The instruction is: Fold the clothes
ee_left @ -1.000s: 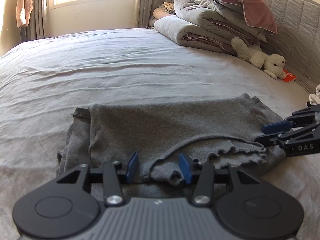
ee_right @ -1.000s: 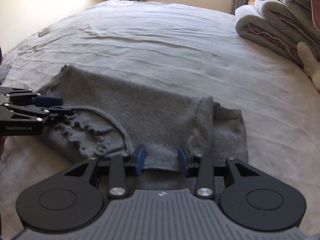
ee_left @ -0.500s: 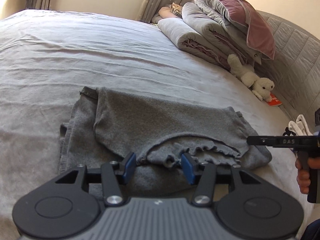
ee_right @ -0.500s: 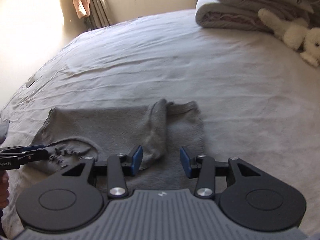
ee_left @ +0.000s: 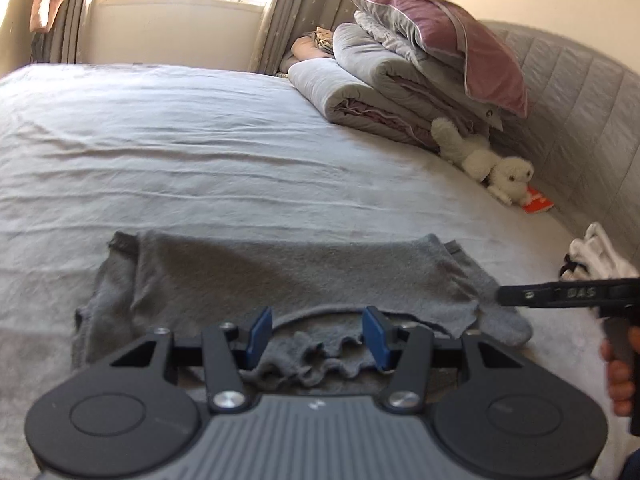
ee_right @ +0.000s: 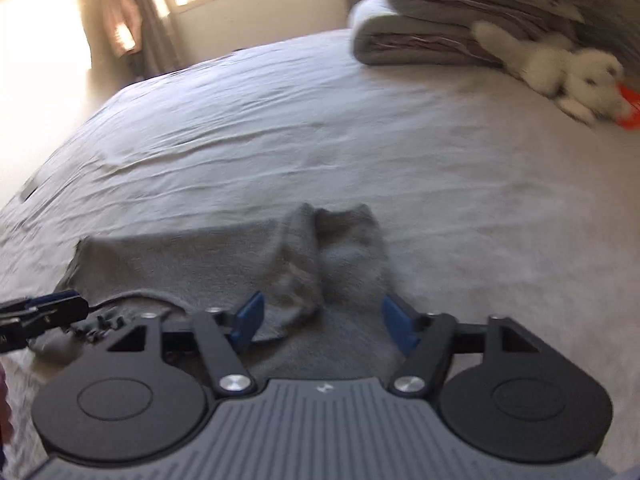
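Note:
A grey knit garment (ee_left: 304, 276) lies folded in a wide band on the bed sheet (ee_left: 208, 160), with its ruffled hem (ee_left: 316, 356) nearest me. My left gripper (ee_left: 318, 338) hangs over that hem, its blue pads apart and the ruffles between them without being pressed. My right gripper (ee_right: 322, 322) is over the garment's right end (ee_right: 344, 256); its jaws are opening, with the fabric below them untouched. In the left wrist view the right gripper (ee_left: 520, 294) shows edge-on off the garment's right end, held by a hand (ee_left: 618, 372). The left gripper (ee_right: 44, 308) shows at the right wrist view's left edge.
Rolled duvets (ee_left: 372, 92) and a pink pillow (ee_left: 448, 40) are stacked at the bed's far right by the padded headboard (ee_left: 580, 100). A white plush toy (ee_left: 492, 160), an orange item (ee_left: 538, 202) and a white cloth (ee_left: 596, 252) lie on the right.
The right gripper has let go of the garment's right edge, rolled onto its side, drawn off to the right and spread its jaws wider. The left gripper stays over the ruffled hem.

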The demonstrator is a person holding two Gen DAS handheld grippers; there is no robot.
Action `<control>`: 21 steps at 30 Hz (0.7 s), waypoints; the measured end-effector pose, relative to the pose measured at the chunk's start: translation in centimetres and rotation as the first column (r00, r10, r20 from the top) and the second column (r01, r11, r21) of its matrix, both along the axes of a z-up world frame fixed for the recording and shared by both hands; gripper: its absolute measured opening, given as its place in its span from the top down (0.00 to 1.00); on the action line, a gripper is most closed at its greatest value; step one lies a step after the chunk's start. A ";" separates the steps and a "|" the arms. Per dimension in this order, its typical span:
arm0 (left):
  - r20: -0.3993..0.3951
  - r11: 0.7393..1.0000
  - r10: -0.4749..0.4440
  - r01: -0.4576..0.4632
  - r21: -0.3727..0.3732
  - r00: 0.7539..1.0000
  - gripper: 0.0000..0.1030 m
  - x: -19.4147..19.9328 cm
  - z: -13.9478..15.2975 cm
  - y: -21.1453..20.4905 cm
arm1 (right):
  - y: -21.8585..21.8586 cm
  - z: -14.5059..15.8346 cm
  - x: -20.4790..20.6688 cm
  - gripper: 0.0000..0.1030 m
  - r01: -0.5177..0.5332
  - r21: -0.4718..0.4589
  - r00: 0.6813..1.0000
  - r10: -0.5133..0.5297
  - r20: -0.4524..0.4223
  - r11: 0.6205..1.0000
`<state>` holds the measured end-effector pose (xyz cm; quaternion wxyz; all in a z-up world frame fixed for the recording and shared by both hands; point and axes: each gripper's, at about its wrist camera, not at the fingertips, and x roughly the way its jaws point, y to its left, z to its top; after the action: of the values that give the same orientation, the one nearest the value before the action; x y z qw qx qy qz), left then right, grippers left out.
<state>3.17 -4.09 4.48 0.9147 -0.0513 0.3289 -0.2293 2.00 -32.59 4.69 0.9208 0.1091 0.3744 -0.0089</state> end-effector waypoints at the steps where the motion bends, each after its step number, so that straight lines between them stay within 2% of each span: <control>1: 0.003 1.000 -0.001 0.001 0.014 1.000 0.50 0.1 -0.3 -0.8 | -0.6 -0.1 -0.4 0.30 0.038 0.003 0.999 -0.038 -0.006 0.999; 3: -0.007 0.999 -0.008 0.008 0.042 1.000 0.50 0.1 -1.4 -1.9 | -1.9 -0.6 -1.1 0.30 0.100 0.070 0.995 -0.099 -0.026 0.993; 6: 0.074 0.982 -0.025 0.010 0.190 0.997 0.50 -0.6 -2.5 -3.6 | -3.6 -1.9 -1.6 0.30 0.160 0.212 0.987 -0.149 -0.065 0.964; 8: 0.104 0.968 -0.036 0.009 0.249 0.994 0.50 -1.1 -2.8 -4.1 | -3.8 -2.6 -1.6 0.28 0.170 0.272 0.985 -0.159 -0.063 0.947; 12: 0.116 0.964 -0.035 0.003 0.267 0.993 0.50 -1.2 -2.9 -4.1 | -2.6 -3.1 -1.5 0.28 0.146 0.328 0.989 -0.141 -0.039 0.933; 16: 0.114 0.965 -0.035 0.004 0.263 0.993 0.50 -1.2 -2.8 -4.0 | -1.8 -3.6 -1.8 0.29 0.163 0.365 0.984 -0.176 0.003 0.917; 18: 0.113 0.964 -0.035 0.004 0.264 0.993 0.50 -1.2 -2.8 -4.2 | -1.8 -3.7 -1.6 0.43 0.170 0.389 0.981 -0.192 0.019 0.906; 19: 0.114 0.964 -0.035 0.004 0.266 0.993 0.50 -1.2 -2.7 -4.2 | -1.7 -3.7 -1.4 0.58 0.169 0.392 0.981 -0.193 0.021 0.904; 20: 0.114 0.964 -0.036 0.004 0.267 0.993 0.50 -1.3 -2.7 -4.2 | -1.6 -3.8 -1.2 0.65 0.169 0.394 0.981 -0.193 0.022 0.903; 21: 0.114 0.963 -0.036 0.004 0.269 0.993 0.50 -1.3 -2.7 -4.3 | -1.5 -3.8 -1.0 0.67 0.171 0.394 0.981 -0.195 0.022 0.903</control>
<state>1.91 -8.37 1.78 0.9286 0.0900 0.3030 -0.1946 1.05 -34.07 0.85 0.8867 0.3251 0.3283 -0.0170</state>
